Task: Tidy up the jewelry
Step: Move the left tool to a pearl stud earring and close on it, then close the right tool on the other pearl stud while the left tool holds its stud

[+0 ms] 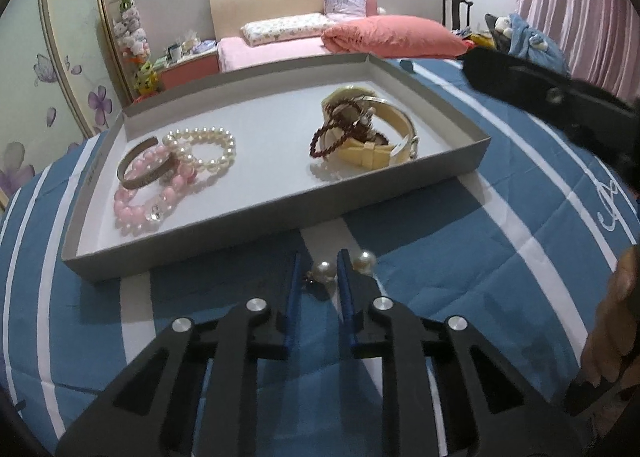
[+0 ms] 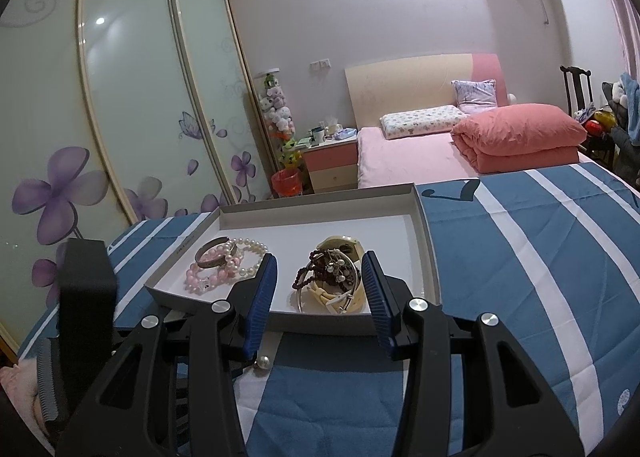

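Item: pearl earring (image 1: 323,271), lying on the bed between the tips of my left gripper (image 1: 318,277), whose jaws stand close around it; small, light, hard, round and slippery, best pinched across the bead; my right gripper (image 2: 320,297) gapes empty.

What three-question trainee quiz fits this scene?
1. True or false: the watch lies in the tray.
2. Which lies on the bedspread, outside the tray? A comb, B earring, C watch.
3. Which gripper has the earring between its fingers?
Key: 1 true; 2 B; 3 the left gripper.
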The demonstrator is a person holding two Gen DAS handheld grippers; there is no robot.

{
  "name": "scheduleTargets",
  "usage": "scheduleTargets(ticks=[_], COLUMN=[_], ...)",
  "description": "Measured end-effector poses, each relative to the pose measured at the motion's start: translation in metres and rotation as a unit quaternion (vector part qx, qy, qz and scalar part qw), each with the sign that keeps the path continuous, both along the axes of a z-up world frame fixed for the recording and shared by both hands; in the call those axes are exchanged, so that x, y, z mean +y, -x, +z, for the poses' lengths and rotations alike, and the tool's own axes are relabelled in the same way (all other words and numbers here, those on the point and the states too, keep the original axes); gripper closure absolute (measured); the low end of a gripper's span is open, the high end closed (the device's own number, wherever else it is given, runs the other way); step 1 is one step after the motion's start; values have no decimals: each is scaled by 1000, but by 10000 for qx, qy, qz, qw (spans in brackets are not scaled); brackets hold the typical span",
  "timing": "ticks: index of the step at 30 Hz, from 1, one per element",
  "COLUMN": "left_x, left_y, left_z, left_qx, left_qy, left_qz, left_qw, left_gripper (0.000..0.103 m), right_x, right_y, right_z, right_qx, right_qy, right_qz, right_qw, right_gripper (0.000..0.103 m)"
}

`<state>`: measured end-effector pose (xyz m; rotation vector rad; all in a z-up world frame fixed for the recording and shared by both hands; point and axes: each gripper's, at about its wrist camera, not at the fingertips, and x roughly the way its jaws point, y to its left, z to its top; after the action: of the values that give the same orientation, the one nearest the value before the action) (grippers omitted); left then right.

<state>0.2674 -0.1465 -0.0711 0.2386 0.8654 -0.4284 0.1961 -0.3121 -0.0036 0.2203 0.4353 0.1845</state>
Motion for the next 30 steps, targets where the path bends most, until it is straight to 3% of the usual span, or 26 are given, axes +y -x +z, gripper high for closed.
scheduleTargets(ticks=[12, 30], left_x=[4, 59], left_y=[-2, -11], left_z=[0, 5], left_qx=[9, -12], left_qy=[-51, -92], left_qz=[132, 985], left_qw=[9999, 9951], left_gripper=[87, 87], right_x=[0, 5], right_y=[0, 2], right_z=[0, -1], right_qx=[-2, 12], right_qy=[-2, 48], right_qz=[3, 34], right_qw=[10000, 10000], right_gripper=[57, 57])
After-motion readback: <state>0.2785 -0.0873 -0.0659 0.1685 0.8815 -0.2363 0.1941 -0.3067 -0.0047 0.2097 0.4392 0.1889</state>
